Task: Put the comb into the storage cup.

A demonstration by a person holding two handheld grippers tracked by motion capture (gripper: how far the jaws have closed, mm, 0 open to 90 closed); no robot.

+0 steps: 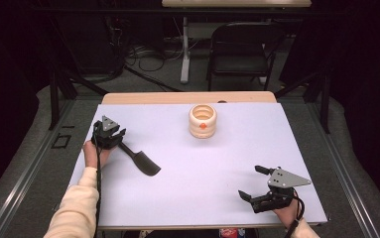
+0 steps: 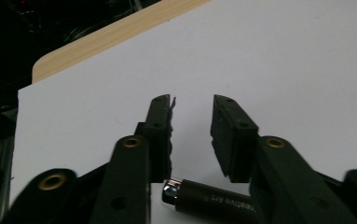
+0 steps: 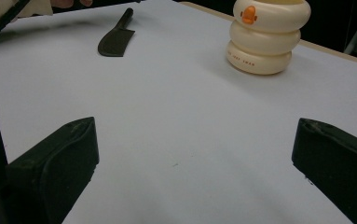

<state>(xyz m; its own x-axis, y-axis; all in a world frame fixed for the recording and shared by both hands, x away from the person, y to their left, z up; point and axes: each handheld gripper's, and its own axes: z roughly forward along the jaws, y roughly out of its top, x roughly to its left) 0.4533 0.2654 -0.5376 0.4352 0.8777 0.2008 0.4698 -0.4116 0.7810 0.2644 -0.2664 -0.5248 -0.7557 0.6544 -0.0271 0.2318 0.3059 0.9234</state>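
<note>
Left gripper (image 1: 112, 136) sits at the near-left over the black knife (image 1: 139, 158) handle; jaws look clamped on it, though the contact is partly hidden. Right gripper (image 1: 252, 182) at near-right, jaws wide apart, nothing between them. Cream ringed holder (image 1: 203, 120) stands far-centre on the table (image 1: 202, 163).

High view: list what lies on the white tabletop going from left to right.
left gripper in the person's left hand → black spatula, its handle at that gripper → cream ringed holder with an orange mark → right gripper, fingers spread wide apart over bare table.
</note>
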